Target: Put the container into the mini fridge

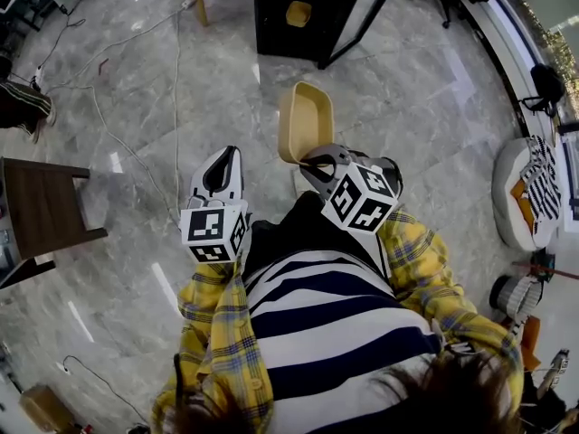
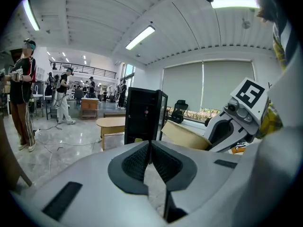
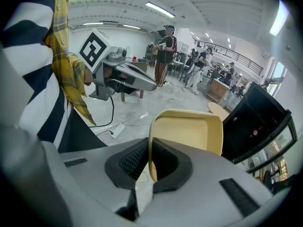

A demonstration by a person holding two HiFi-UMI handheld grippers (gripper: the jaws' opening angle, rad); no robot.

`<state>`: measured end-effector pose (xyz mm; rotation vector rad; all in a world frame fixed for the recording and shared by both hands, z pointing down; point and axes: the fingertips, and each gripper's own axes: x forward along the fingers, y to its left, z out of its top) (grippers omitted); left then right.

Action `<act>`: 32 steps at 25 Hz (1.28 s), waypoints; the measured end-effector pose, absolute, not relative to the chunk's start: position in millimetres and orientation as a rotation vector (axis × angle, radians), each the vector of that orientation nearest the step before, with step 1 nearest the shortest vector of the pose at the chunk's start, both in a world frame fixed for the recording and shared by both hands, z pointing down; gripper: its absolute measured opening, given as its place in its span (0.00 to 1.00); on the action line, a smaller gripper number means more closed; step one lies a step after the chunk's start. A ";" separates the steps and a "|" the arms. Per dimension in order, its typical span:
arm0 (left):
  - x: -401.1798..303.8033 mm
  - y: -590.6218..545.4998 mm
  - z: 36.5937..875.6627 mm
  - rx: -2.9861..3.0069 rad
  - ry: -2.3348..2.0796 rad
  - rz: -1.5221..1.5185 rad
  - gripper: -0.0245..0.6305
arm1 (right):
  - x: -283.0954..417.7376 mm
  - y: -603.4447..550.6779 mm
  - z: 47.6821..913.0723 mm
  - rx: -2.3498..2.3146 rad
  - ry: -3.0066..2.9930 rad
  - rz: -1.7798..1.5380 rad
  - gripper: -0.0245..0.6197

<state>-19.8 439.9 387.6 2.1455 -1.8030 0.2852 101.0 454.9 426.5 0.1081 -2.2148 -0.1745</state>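
While the container point(image 1: 303, 120) sits clamped and off the floor, step in hand: the carry to the mini fridge point(image 1: 288, 16), by my judgement; the placing is not yet done.
Right hand-held gripper point(image 3: 149, 152): jaws pressed on the container's side wall, one inside and one outside. The cream tray stands on edge and sticks out beyond the jaw tips.
Left hand-held gripper point(image 2: 150, 156): jaws together with nothing between them, held just beside the right one, on its left.
Mini fridge: ahead of both sets of jaw tips and well apart from them, standing on the floor point(image 1: 136, 107). Its door point(image 1: 362, 16) is swung open on the right gripper's side.
Doing it well: keep the squeeze steady, since the grip takes only one wall. Level the tray before it enters, and go in clear of the door edge. The free left gripper could steady the door.
Hidden: the fridge's shelves and how much room is inside; the head view cuts off its far part. Something yellowish shows within, and I cannot identify it.
Hard to tell: whether the container holds anything; what shows of its inside looks bare.
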 end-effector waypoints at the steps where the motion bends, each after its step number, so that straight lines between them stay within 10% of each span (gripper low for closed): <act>1: -20.4 434.9 387.0 2.144 -1.807 0.286 0.07 | 100.7 449.4 426.5 0.106 -2.216 -0.173 0.09; 32: -47.0 217.9 382.2 2.101 -1.811 0.119 0.07 | 68.7 252.8 435.9 -0.089 -2.171 -0.213 0.09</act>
